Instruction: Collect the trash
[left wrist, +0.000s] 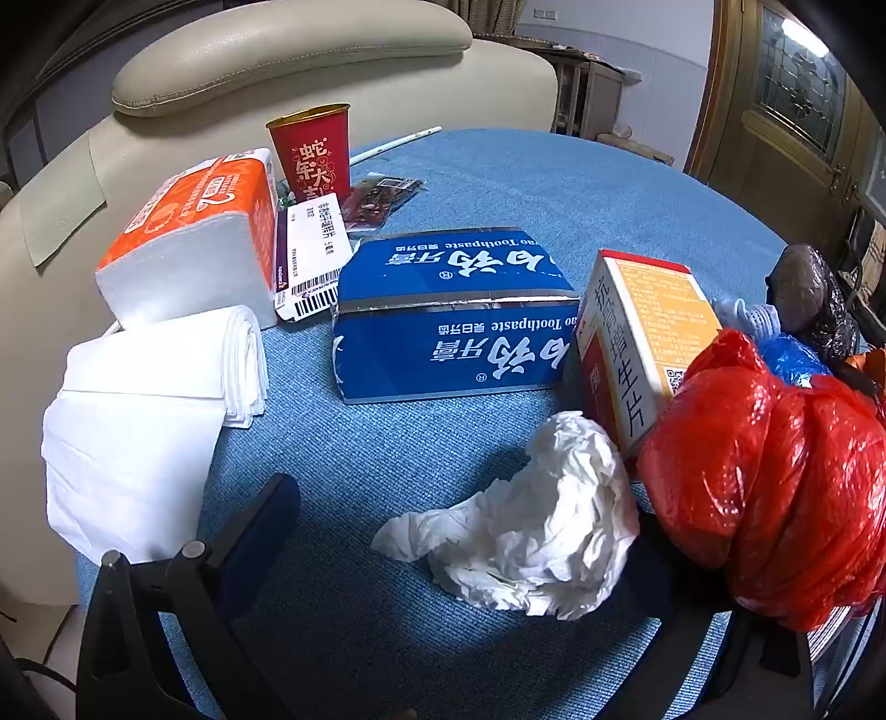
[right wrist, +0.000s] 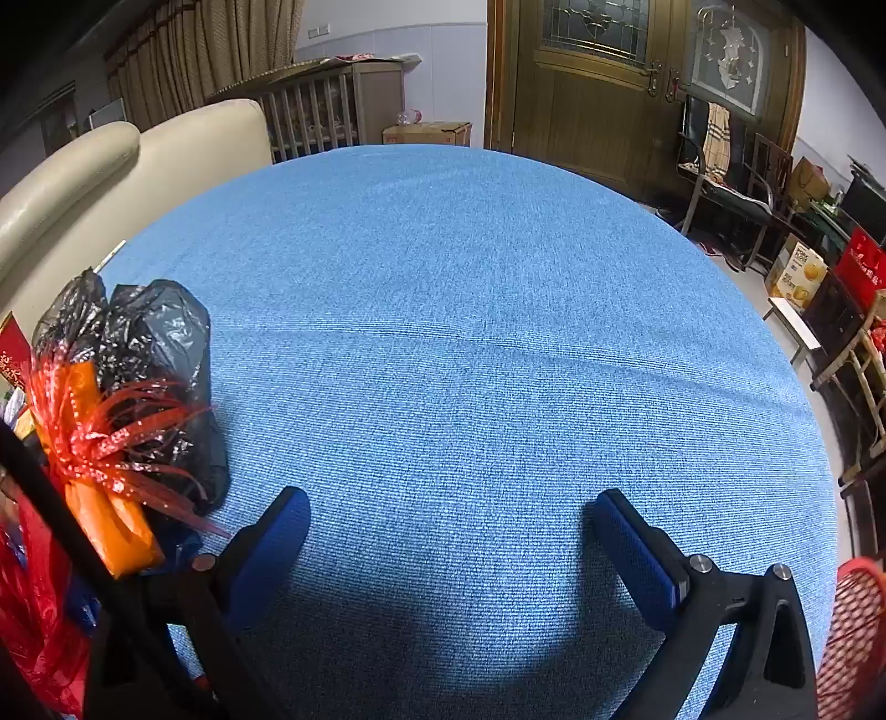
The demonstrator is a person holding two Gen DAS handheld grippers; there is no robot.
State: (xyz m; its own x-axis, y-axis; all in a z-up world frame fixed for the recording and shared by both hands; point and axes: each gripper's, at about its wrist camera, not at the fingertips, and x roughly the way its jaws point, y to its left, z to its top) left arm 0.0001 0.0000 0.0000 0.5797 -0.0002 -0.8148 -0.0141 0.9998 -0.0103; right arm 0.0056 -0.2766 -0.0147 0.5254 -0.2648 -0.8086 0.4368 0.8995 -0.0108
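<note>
A crumpled white tissue (left wrist: 531, 526) lies on the blue tablecloth (left wrist: 498, 183), inside the wide gap of my left gripper (left wrist: 465, 504). That gripper is open; its left finger (left wrist: 260, 526) stands clear of the tissue, and its right finger is mostly hidden behind the tissue and a red plastic bag (left wrist: 775, 482). Beyond lie a torn blue toothpaste box (left wrist: 448, 315) and an orange-and-white medicine box (left wrist: 642, 332). My right gripper (right wrist: 454, 531) is open over bare cloth, holding nothing. To its left sit a black plastic bag (right wrist: 149, 354) and an orange packet with red ribbon (right wrist: 105, 498).
An orange tissue pack (left wrist: 188, 232), a stack of white tissues (left wrist: 155, 421), a red paper cup (left wrist: 313, 149), a labelled carton (left wrist: 310, 249) and a snack wrapper (left wrist: 376, 199) crowd the left. A red mesh basket (right wrist: 853, 637) shows at lower right. A beige sofa (left wrist: 277, 50) borders the table.
</note>
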